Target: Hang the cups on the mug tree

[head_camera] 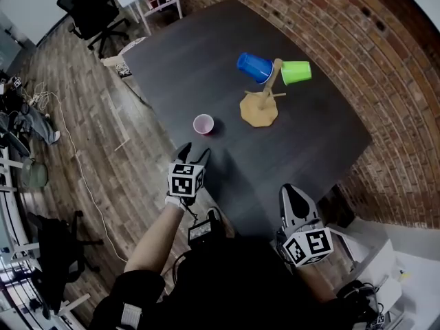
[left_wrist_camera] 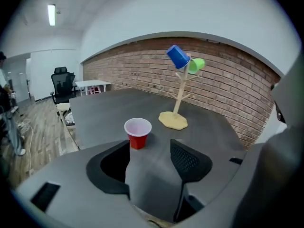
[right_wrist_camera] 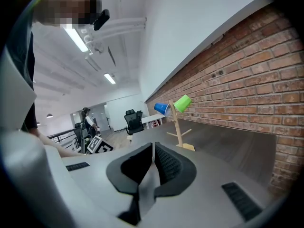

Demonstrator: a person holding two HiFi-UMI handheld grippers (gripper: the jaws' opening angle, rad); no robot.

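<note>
nearest to the person, the right gripper [head_camera: 294, 196] hangs over the near corner of the table [head_camera: 309, 143], its jaws pressed together with nothing between them. the left gripper [head_camera: 192, 150] is over the left edge with its jaws wide apart and empty. the red cup [left_wrist_camera: 137, 133] stands upright just ahead of its tips, not yet between them and a little toward the left jaw. i think this offset is the first risk: the left jaw can hit the rim, and such a light cup can tip or slide toward the edge. a hard squeeze can also dent it. further in, near the middle, the mug tree [head_camera: 262, 100] already carries the blue cup [head_camera: 254, 67] and the green cup [head_camera: 295, 71]. only the low pegs look free, so a careless approach may knock a hung cup or tip the tree, which nothing holds.
</note>
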